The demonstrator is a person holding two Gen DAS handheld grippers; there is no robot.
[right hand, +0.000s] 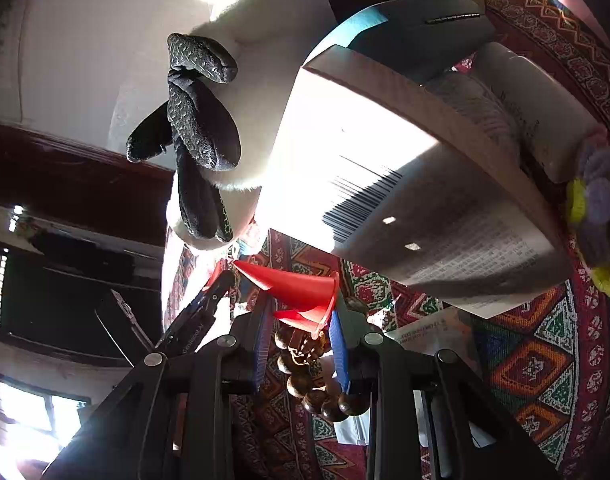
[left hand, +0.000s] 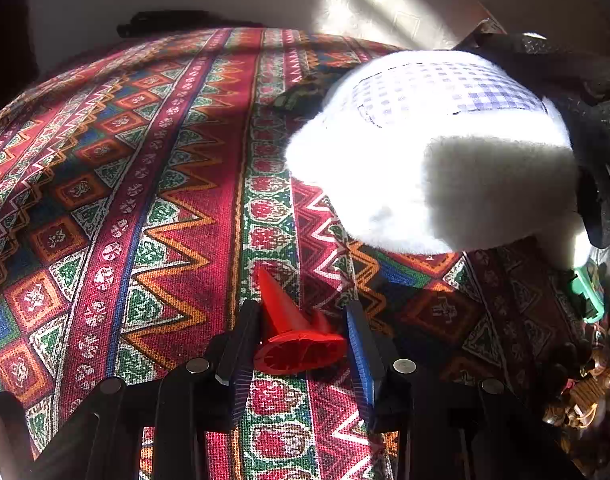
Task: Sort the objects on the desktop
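A red cone [left hand: 289, 320] lies tip-away just over the patterned tablecloth [left hand: 125, 200], its round base wedged between both blue pads of my left gripper [left hand: 302, 307], which is shut on it. My right gripper [right hand: 301, 306] is shut on another red cone [right hand: 293, 282], held sideways with its tip pointing left; a second red piece shows just beneath it. In the right wrist view my left gripper's black body [right hand: 193, 320] reaches in from the left. A wooden bead bracelet [right hand: 309, 384] lies below the right fingers.
A white fluffy sleeve [left hand: 425, 168] and a black-gloved hand [right hand: 201, 128] hover close by. A barcoded box [right hand: 385, 200], a grey-blue device [right hand: 417, 28], crocheted flowers [right hand: 597, 200], a green item [left hand: 587, 292] and beads [left hand: 585, 396] crowd the right side.
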